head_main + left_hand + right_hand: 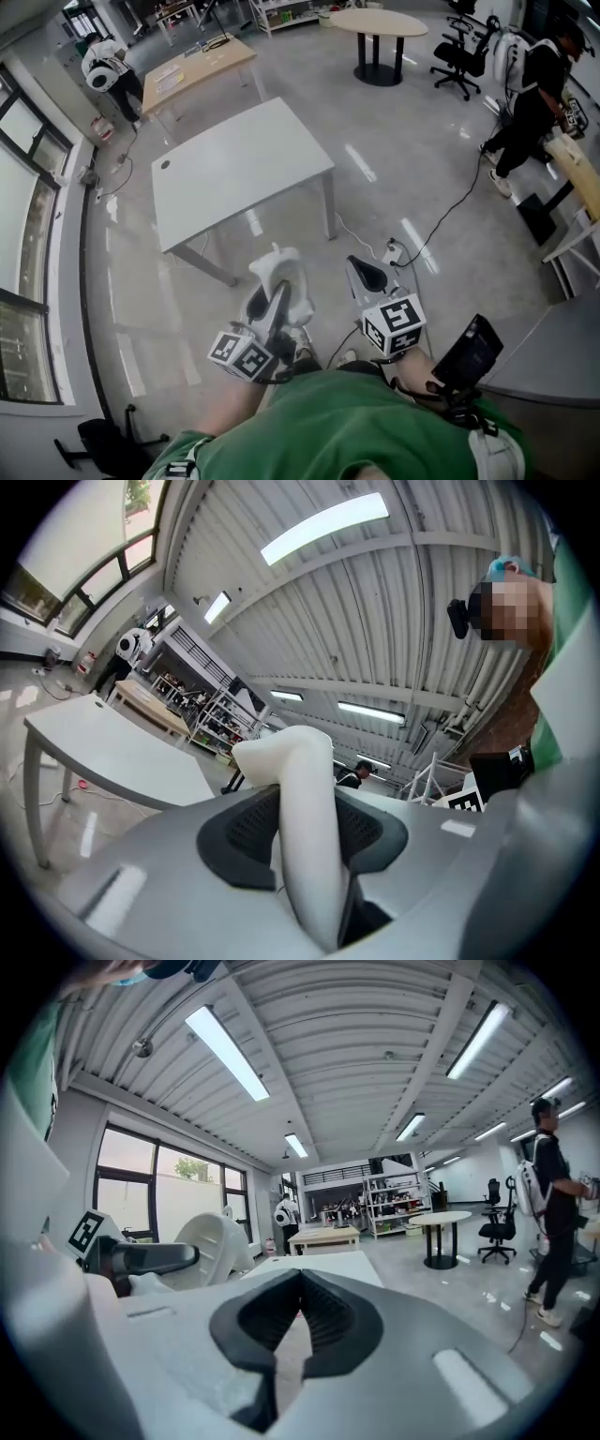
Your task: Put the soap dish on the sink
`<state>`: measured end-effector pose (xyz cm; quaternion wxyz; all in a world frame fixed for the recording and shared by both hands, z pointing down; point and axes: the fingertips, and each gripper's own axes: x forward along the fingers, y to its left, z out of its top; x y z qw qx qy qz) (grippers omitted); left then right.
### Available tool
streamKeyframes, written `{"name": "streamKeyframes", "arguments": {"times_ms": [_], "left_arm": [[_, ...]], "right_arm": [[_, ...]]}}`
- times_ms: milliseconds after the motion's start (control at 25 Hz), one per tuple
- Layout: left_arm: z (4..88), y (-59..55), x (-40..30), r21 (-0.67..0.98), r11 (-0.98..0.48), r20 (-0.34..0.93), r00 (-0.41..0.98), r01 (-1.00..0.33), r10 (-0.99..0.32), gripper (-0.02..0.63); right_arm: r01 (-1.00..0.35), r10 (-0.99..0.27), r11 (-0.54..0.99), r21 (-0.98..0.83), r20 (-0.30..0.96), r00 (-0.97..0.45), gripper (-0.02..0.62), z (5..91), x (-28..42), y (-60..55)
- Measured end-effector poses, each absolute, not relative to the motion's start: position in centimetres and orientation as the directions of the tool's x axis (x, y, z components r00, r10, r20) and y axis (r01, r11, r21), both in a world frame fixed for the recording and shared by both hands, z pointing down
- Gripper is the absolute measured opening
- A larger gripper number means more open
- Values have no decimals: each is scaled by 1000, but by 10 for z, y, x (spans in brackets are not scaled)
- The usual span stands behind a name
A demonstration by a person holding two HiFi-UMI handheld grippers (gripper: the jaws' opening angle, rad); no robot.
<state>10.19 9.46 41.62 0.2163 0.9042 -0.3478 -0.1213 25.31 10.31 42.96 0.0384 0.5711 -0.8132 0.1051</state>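
Head view: a person in a green shirt (375, 422) is holding two tools out over the glossy grey floor (394, 159). The left gripper (270, 305) is sitting at seven o'clock from the frame's middle and is clamping a white soap dish (286, 267). The dish is sticking up past the tips toward twelve o'clock, in the air and off every surface. The right gripper (360, 266) is riding just beside it at three o'clock. A white table (234, 169) is standing at twelve o'clock from both tools, well apart from them. A person in black (525, 94) is standing at two o'clock.

Left gripper view: the soap dish is filling the gap between the dark pads (246, 832), which are pinching it from both sides. Its pale edge is curving up toward eleven o'clock. The white table is lying at nine o'clock.

Right gripper view: the jaws are meeting at their tips with nothing caught between them. The soap dish is showing at nine o'clock, with the left gripper's dark jaw lying across it. The white table is lying straight ahead at twelve o'clock, and the person in black is standing at three o'clock.
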Motion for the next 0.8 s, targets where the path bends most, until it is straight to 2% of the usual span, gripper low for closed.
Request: {"name": "streamKeyframes", "arguments": {"times_ms": [520,800], "left_arm": [[419,56,7,498,-508,-78,548,-703,-833,152],[425,22,-29,500,-497,-85,531,-709,-843,152]], "right_arm": [[-851,-831,516,-99,185,-525,3,427,158,39],[-838,-814,537,-95,203,-544,3,433,120,4]]}}
